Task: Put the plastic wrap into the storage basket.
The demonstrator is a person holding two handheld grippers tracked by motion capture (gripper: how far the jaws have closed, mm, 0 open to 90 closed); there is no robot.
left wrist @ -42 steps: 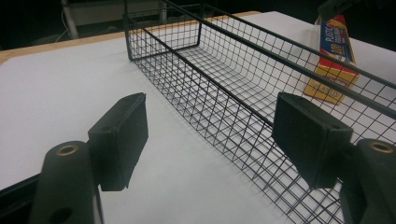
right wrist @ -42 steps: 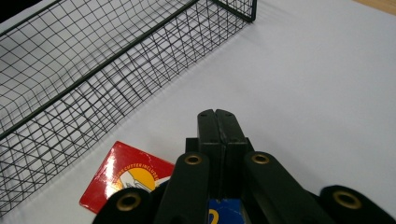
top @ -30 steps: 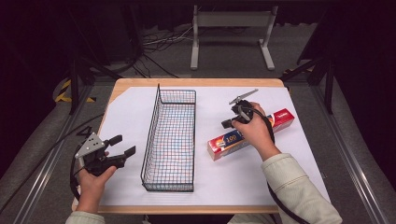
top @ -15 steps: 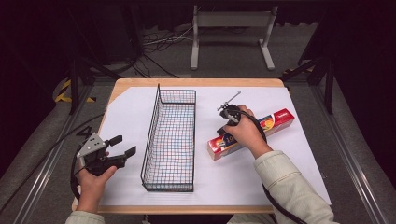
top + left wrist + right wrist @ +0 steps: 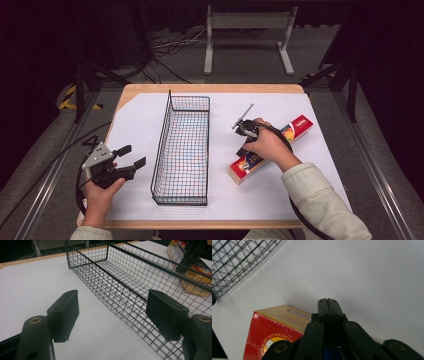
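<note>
A long red and yellow box (image 5: 248, 165) lies at a slant on the white sheet, right of the wire basket (image 5: 161, 145). My right gripper (image 5: 243, 149) hangs over the box's near half with both jaws pressed together and nothing between them. In the right gripper view the shut tips (image 5: 328, 301) reach past the box's (image 5: 269, 332) top edge; I cannot tell whether they touch it. My left gripper (image 5: 132, 155) rests left of the basket, open and empty. Between its spread jaws (image 5: 112, 312) I see the basket's wall (image 5: 130, 277), with the box (image 5: 197, 272) beyond it.
A wooden table (image 5: 210, 88) under the white sheet (image 5: 135, 120) carries everything. The empty black basket runs front to back in the middle. Dark floor with cables and a metal stand (image 5: 247, 20) lies beyond the far edge.
My right hand has shifted a little left and nearer along the box, toward the basket. The left hand and the box have stayed where they were.
</note>
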